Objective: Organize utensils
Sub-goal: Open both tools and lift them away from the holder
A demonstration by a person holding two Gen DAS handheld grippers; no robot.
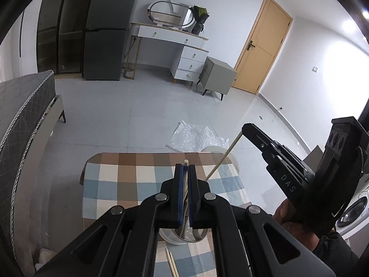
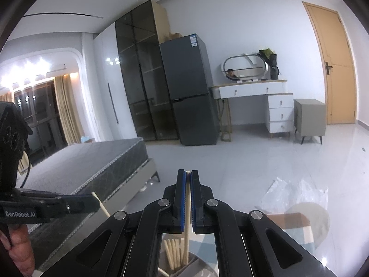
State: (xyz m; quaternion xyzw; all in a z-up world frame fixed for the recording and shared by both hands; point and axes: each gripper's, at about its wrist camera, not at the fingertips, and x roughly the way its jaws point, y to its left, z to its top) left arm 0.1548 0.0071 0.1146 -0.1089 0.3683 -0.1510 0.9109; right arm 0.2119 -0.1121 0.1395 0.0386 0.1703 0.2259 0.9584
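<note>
My left gripper (image 1: 185, 166) is shut on a pale wooden chopstick (image 1: 185, 161) whose tip pokes out above the pads, over a white utensil holder (image 1: 178, 236) on the checked table (image 1: 120, 180). My right gripper (image 2: 188, 173) is shut on another chopstick (image 2: 187, 219), whose lower end reaches into the holder (image 2: 180, 265) among several chopsticks (image 2: 171, 251). The right gripper (image 1: 248, 130) also shows in the left wrist view, holding its chopstick (image 1: 221, 159) slanted. The left gripper (image 2: 92, 202) shows in the right wrist view with its chopstick (image 2: 102, 205).
Two loose chopsticks (image 1: 170, 263) lie on the table in front of the holder. A round white stool (image 1: 216, 150) and clear plastic wrap (image 1: 196, 137) are on the floor beyond the table. A bed (image 1: 20, 124) stands to the left.
</note>
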